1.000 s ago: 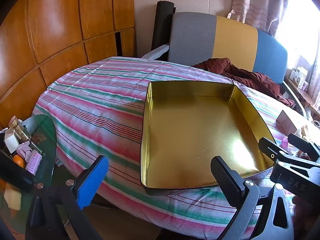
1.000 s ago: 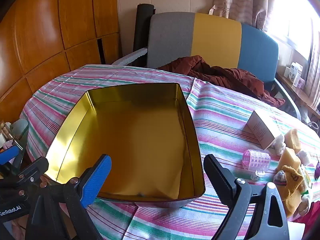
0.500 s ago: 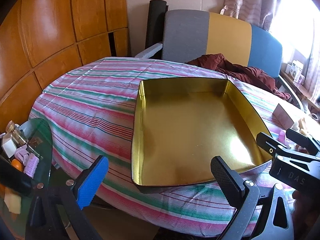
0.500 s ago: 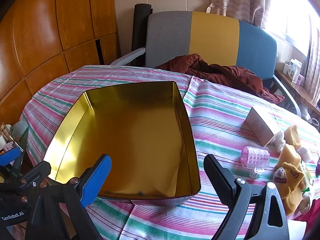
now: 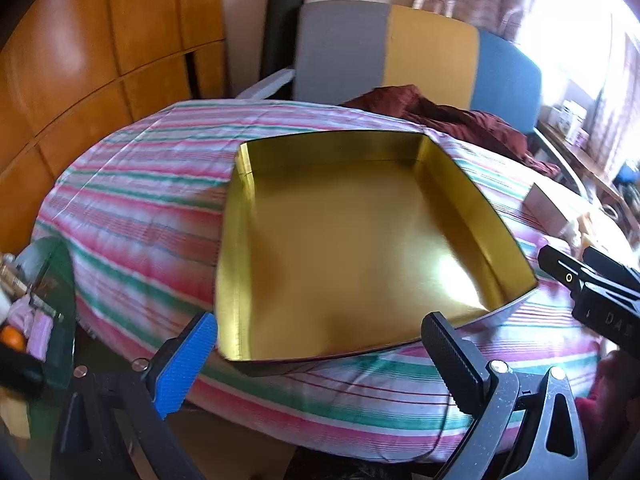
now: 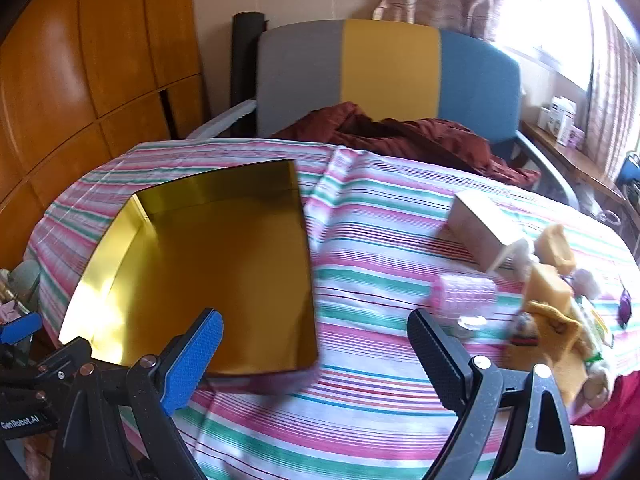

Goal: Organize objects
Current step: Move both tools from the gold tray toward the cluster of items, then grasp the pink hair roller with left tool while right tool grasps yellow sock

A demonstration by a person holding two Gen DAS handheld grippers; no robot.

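Observation:
An empty gold tin tray (image 5: 236, 264) lies on the striped tablecloth; it also shows in the right wrist view (image 6: 306, 248). My left gripper (image 5: 320, 356) is open and empty, just before the tray's near edge. My right gripper (image 6: 316, 356) is open and empty, over the cloth at the tray's near right corner. To its right lie a pink hair roller (image 6: 464, 296), a white box (image 6: 486, 232), yellow plush toys (image 6: 556, 312) and a small purple thing (image 6: 625, 307).
A grey, yellow and blue chair (image 6: 384, 76) with a dark red cloth (image 6: 400, 136) stands behind the table. A glass side table (image 5: 52, 280) with small items stands at the left. Wooden panels (image 5: 100, 52) line the left wall.
Both grippers have swung right: the tray has slid left in both views and the right wrist view now faces the roller, box and toys more. Both stay open.

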